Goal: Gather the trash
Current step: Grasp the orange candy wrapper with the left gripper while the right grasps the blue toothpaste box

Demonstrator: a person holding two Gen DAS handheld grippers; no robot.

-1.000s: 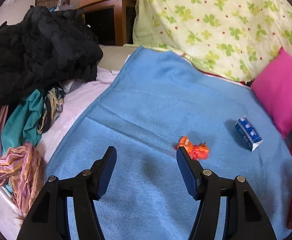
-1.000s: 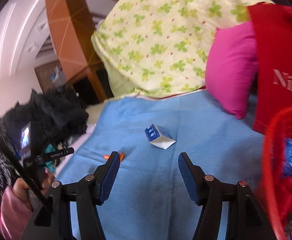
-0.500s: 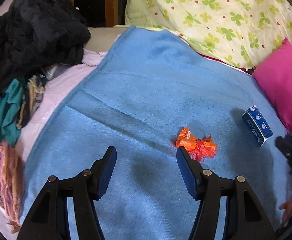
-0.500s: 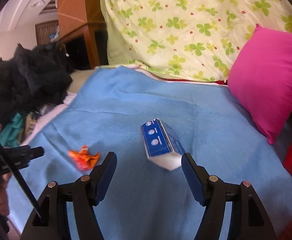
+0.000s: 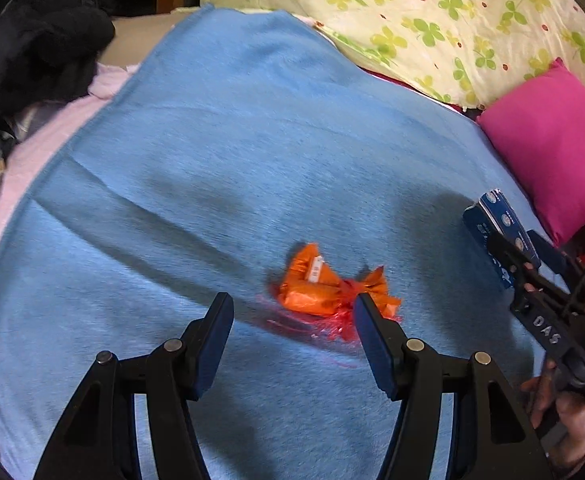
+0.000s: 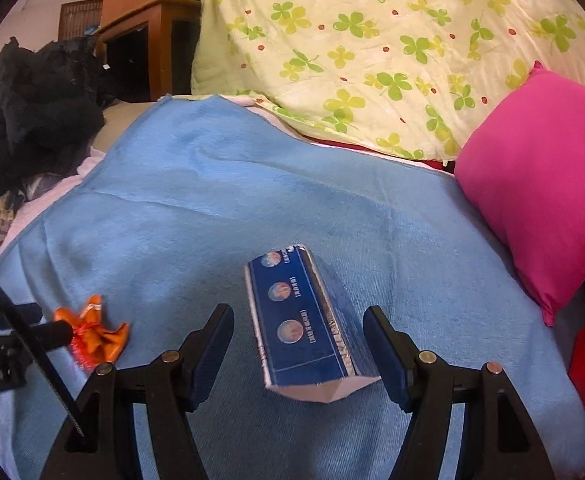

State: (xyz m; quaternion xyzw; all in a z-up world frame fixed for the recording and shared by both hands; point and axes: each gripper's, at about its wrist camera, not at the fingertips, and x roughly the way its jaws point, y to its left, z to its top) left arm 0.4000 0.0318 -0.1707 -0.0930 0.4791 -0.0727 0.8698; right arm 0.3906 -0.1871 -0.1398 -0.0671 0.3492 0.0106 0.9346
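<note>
Your right gripper [image 6: 298, 344] straddled the dark blue cardboard carton [image 6: 308, 324] with jaws wide, gripping nothing, while your left gripper [image 5: 292, 334], equally wide, neared the crumpled orange plastic wrapper [image 5: 324, 290].

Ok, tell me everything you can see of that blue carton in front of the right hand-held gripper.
The blue carton is a small, long cardboard box lying on its side on the blue blanket. Its dark blue top face carries three round pictures with white print; the near end is folded to a white point. It looks crushed and skewed. It lies between the open fingers of the right hand-held gripper, not yet clamped; whether a finger touches it is unclear.
</note>
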